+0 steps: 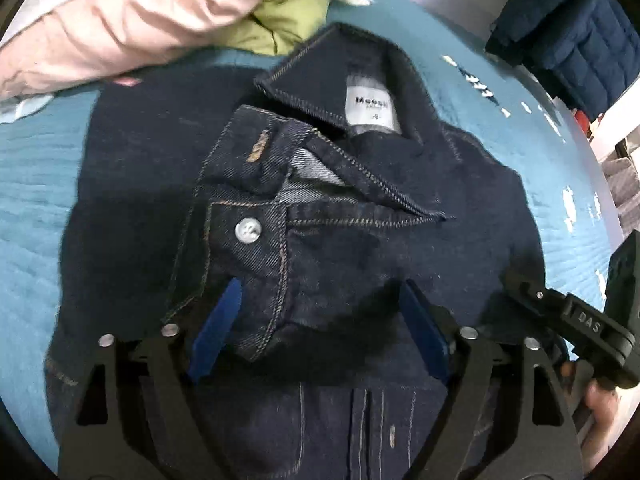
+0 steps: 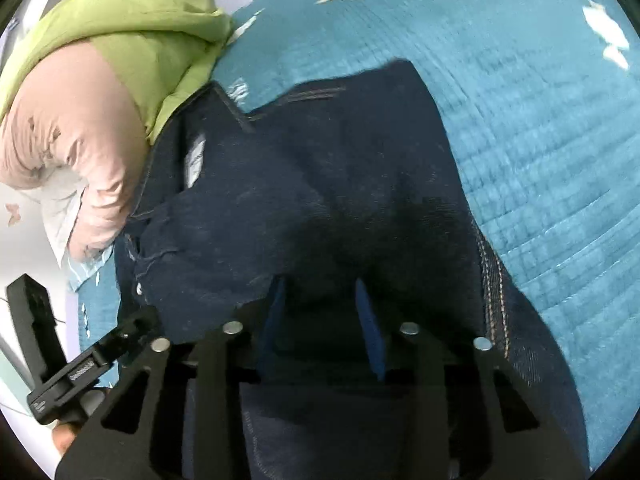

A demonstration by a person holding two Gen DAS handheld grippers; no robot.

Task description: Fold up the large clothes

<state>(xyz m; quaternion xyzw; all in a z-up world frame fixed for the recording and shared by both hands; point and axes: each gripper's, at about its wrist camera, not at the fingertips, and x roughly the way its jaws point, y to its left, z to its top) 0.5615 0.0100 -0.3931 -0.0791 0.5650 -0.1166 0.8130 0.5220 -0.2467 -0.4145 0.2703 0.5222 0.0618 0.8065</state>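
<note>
Here one dark denim jacket (image 1: pixel 304 208) lies on the teal bedspread (image 1: pixel 36 216), partly folded, its collar toward the far side and its lower part under both grippers. Two other garments are heaped beyond it, a pink padded one (image 1: pixel 120 24) and a green one (image 1: pixel 296 20); the pink one touches the jacket's far edge.

The left wrist view alone shows the white neck label (image 1: pixel 370 110), one pale button (image 1: pixel 248 231), and a navy quilted item (image 1: pixel 568 36) off the bed at upper right. The right wrist view alone shows the jacket's right edge with its double row of tan stitching (image 2: pixel 496 292).

The left gripper (image 1: pixel 318 328) is spread wide, its blue pads on either side of a folded flap of denim without pressing it. The right gripper (image 2: pixel 320 324) is about half open, with dark denim bunched between its blue pads; whether they pinch the cloth I cannot tell. Each view catches the other gripper at its edge.
</note>
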